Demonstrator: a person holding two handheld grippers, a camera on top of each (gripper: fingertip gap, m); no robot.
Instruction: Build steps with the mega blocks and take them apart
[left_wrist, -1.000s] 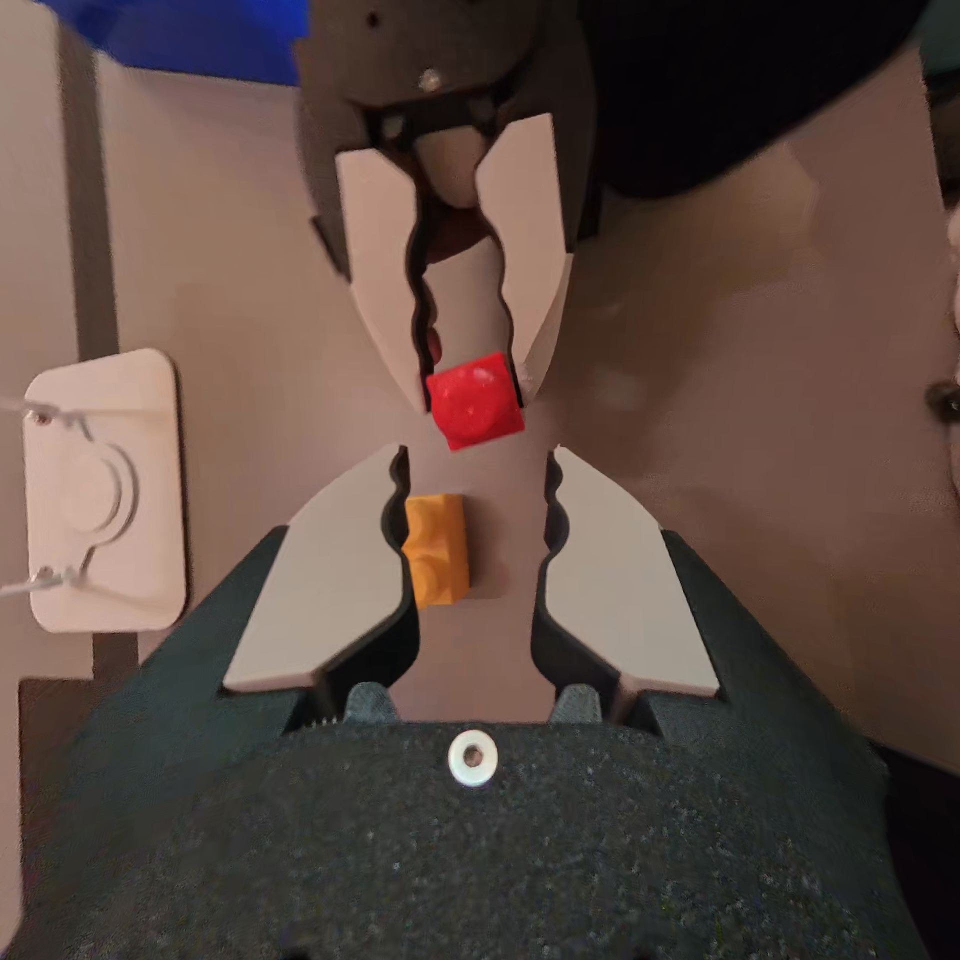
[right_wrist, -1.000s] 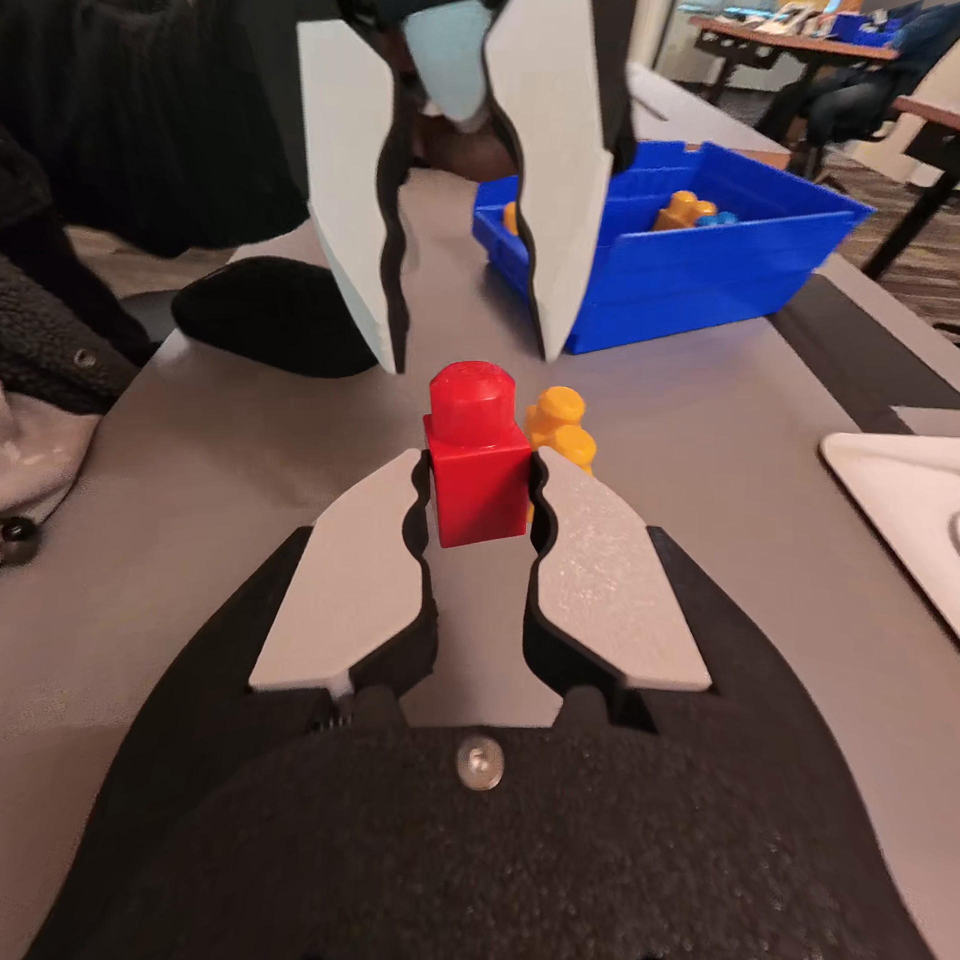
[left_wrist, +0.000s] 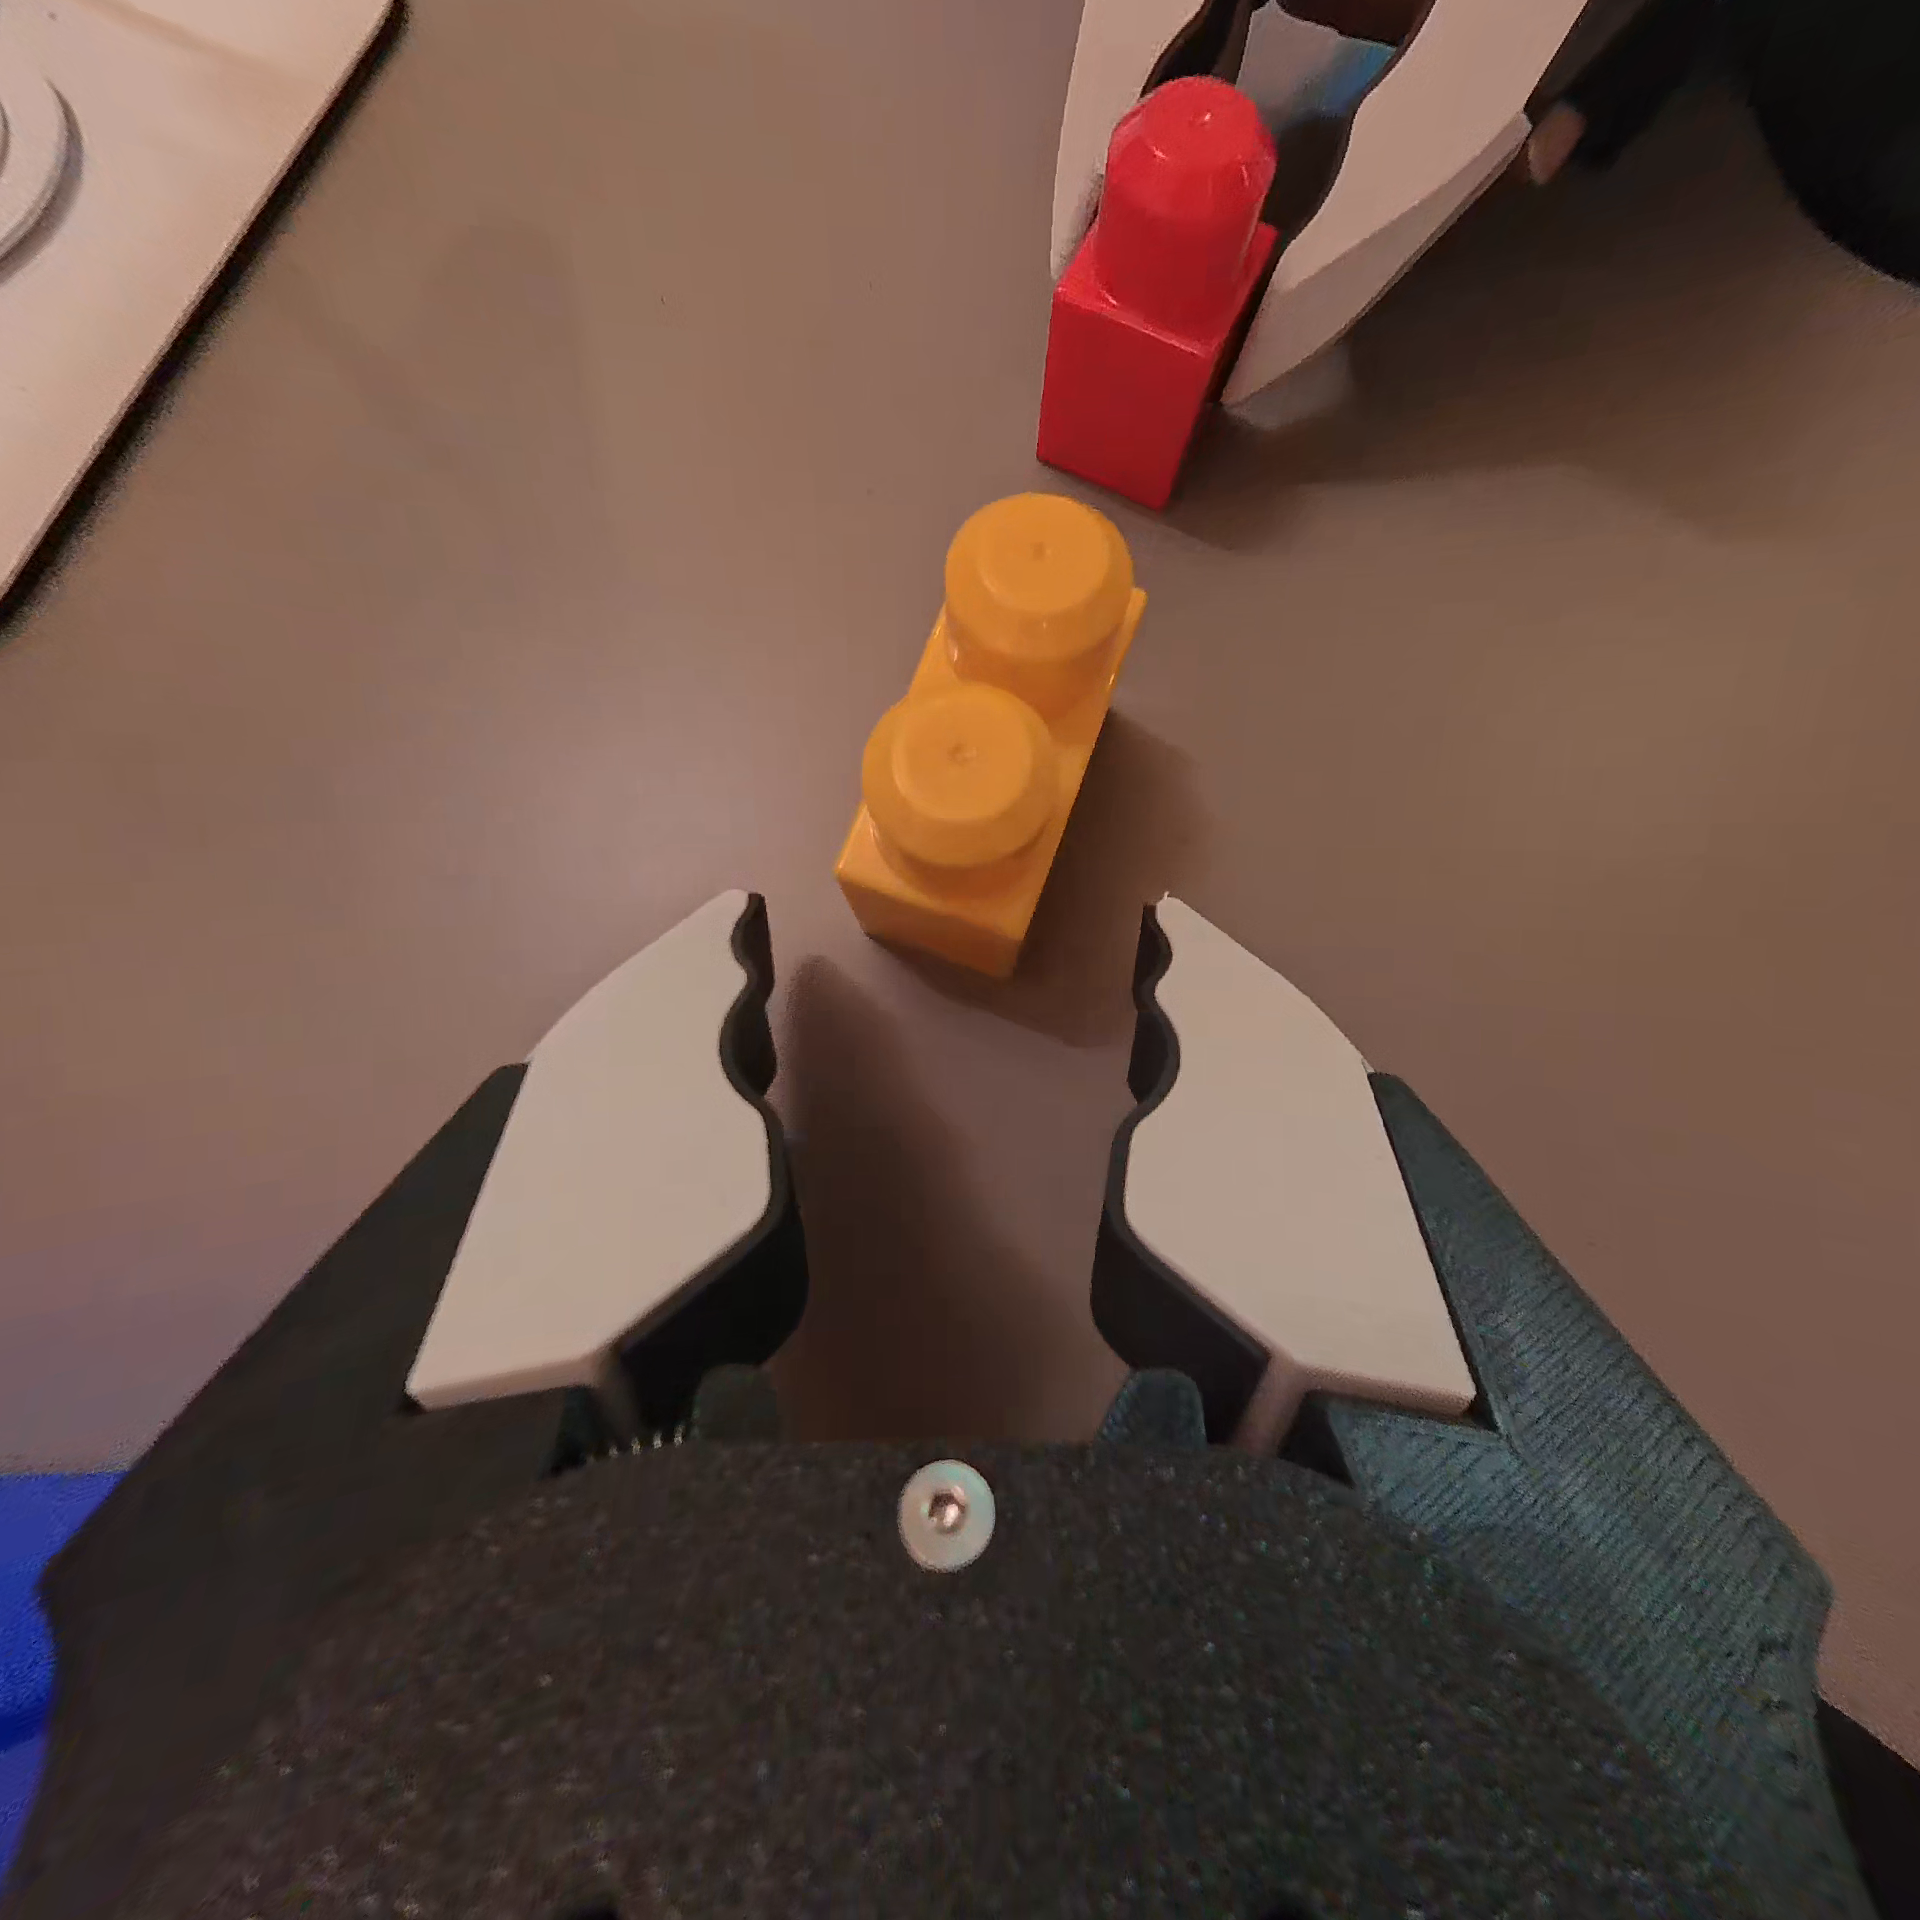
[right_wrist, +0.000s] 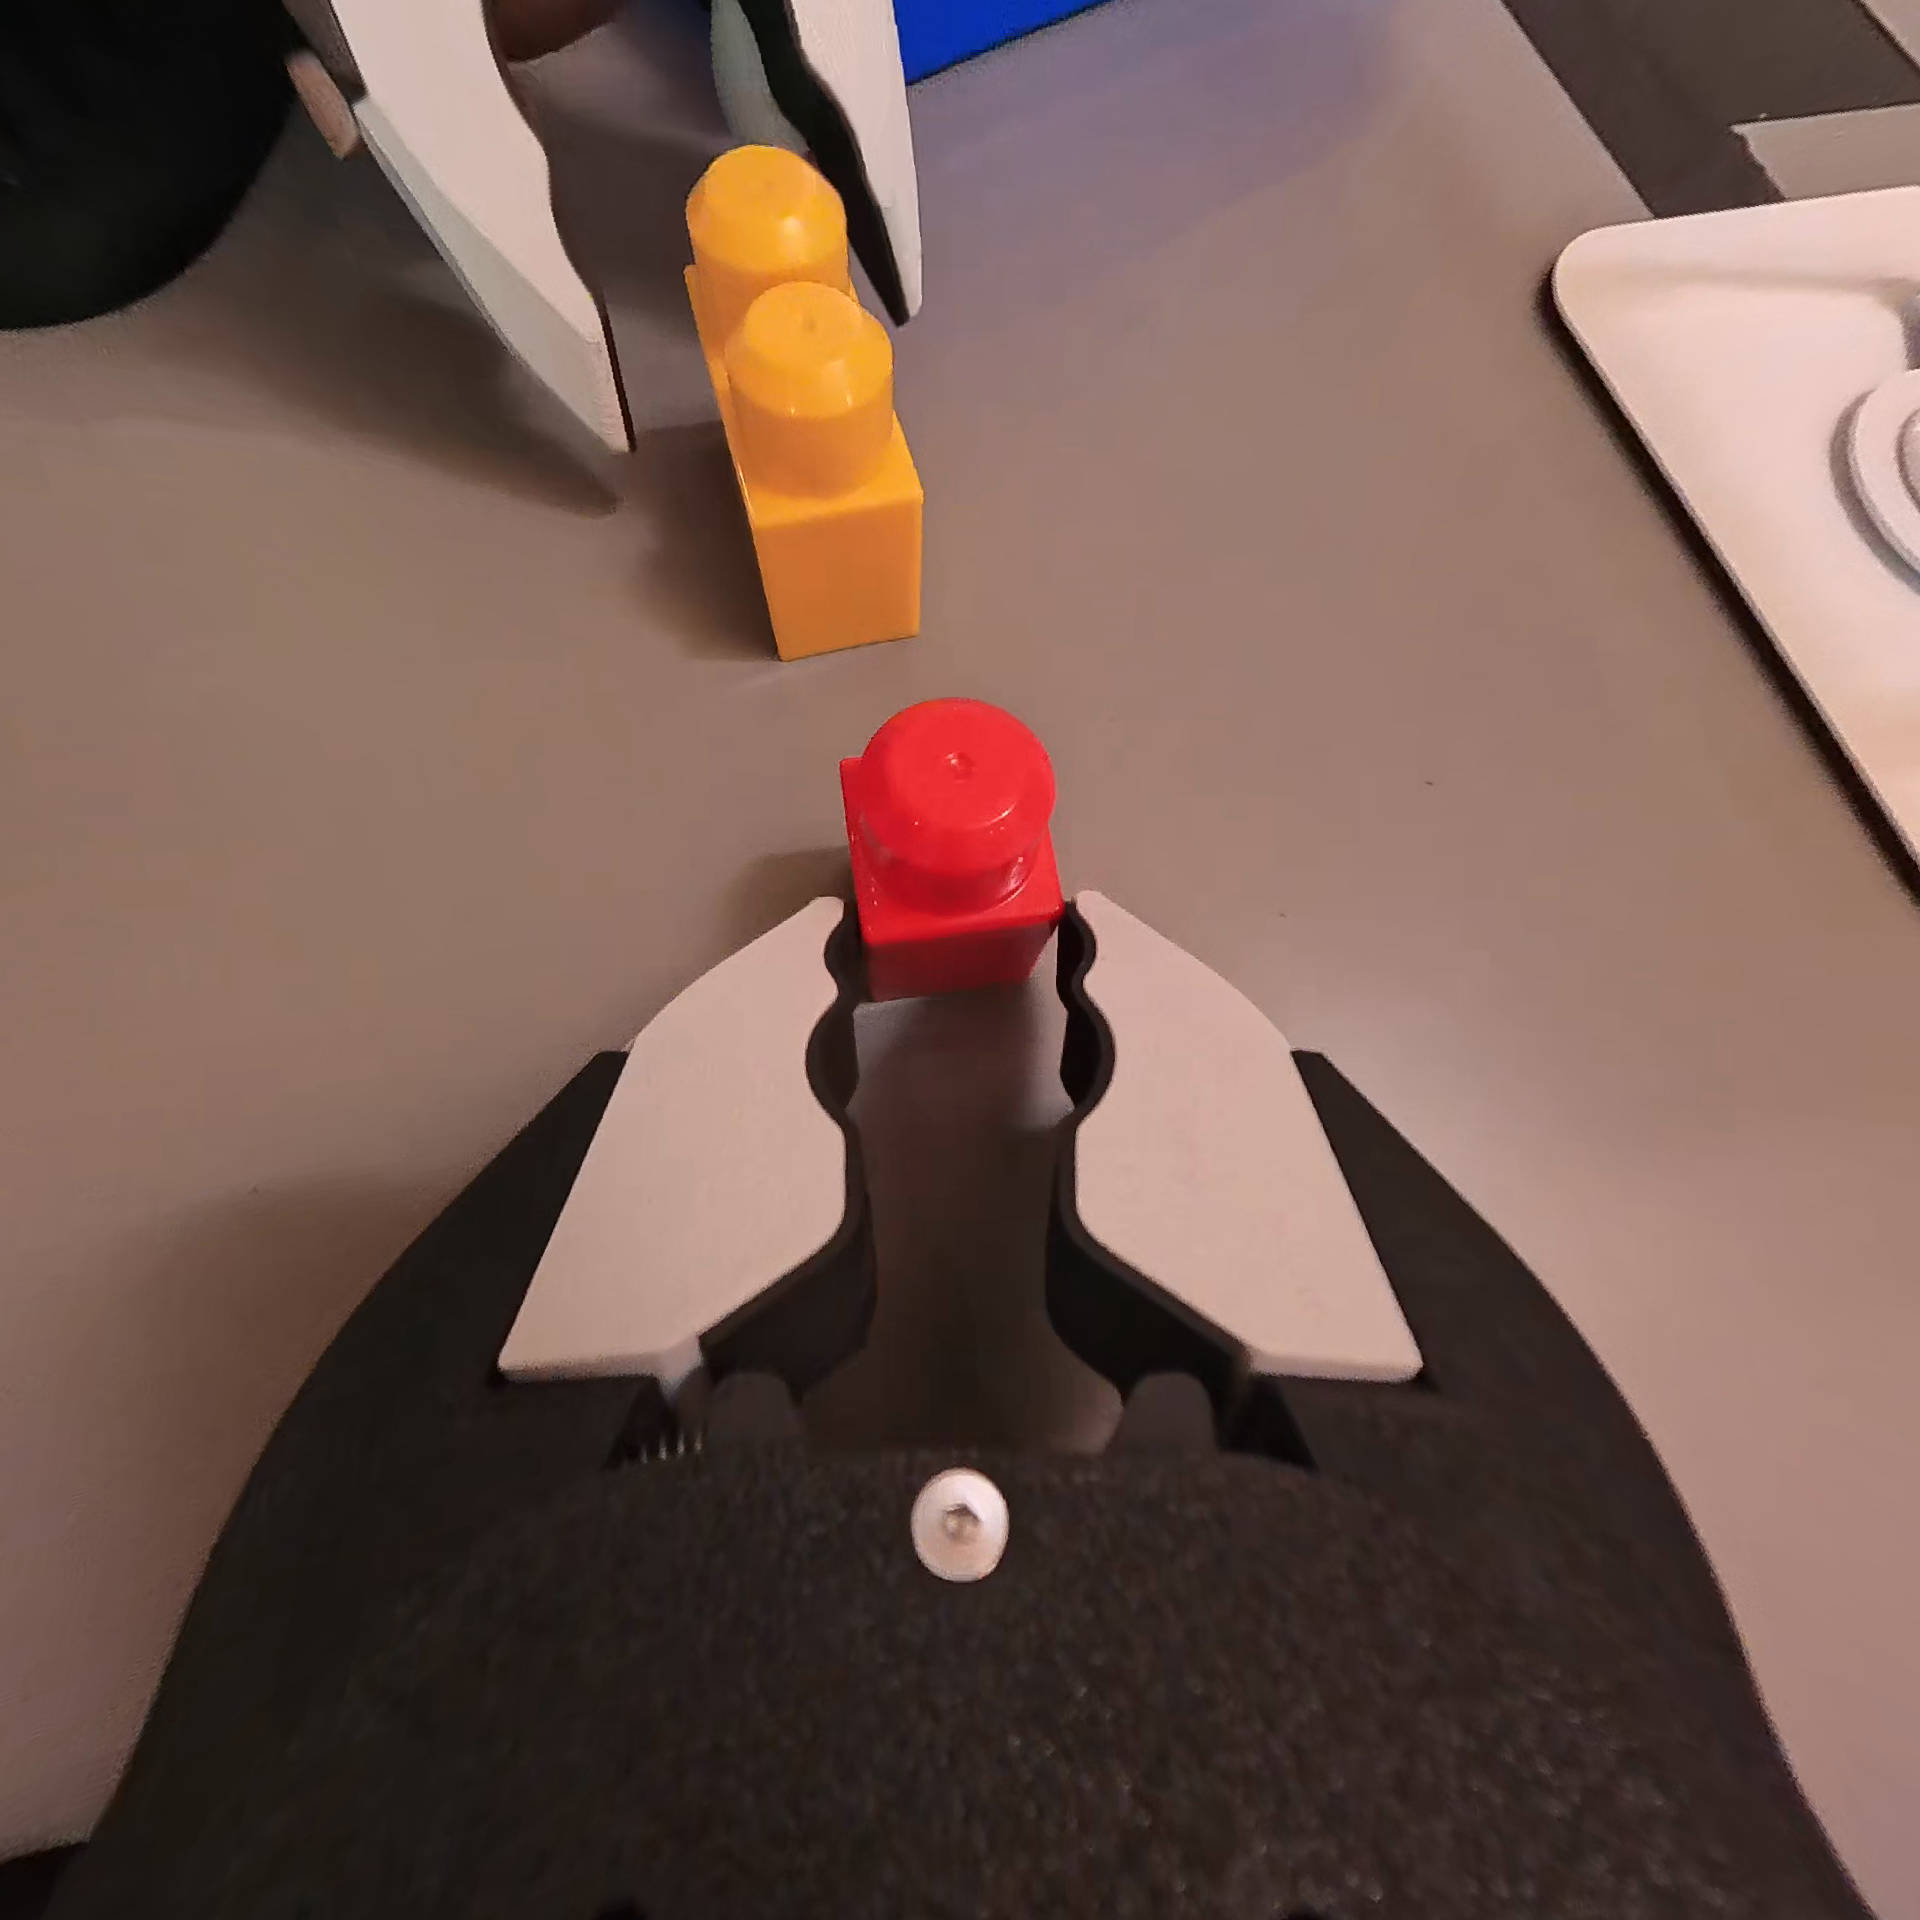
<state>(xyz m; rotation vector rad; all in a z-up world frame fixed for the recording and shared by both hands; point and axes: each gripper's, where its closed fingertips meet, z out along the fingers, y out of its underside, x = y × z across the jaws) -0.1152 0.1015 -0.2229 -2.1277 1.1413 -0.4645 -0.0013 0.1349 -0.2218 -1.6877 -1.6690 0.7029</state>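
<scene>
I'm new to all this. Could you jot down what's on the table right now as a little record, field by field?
surface: grey table
red block: one stud, upright, on the table
yellow block: two studs, upright, apart from the red one
right gripper: fingertips at the red block's sides
left gripper: open, empty, just short of the yellow block
stacking: none yet
white plate: at the table's edge

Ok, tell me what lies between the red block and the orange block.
Nothing: only bare grey table separates the red block from the orange block, clear in both wrist views.
</scene>
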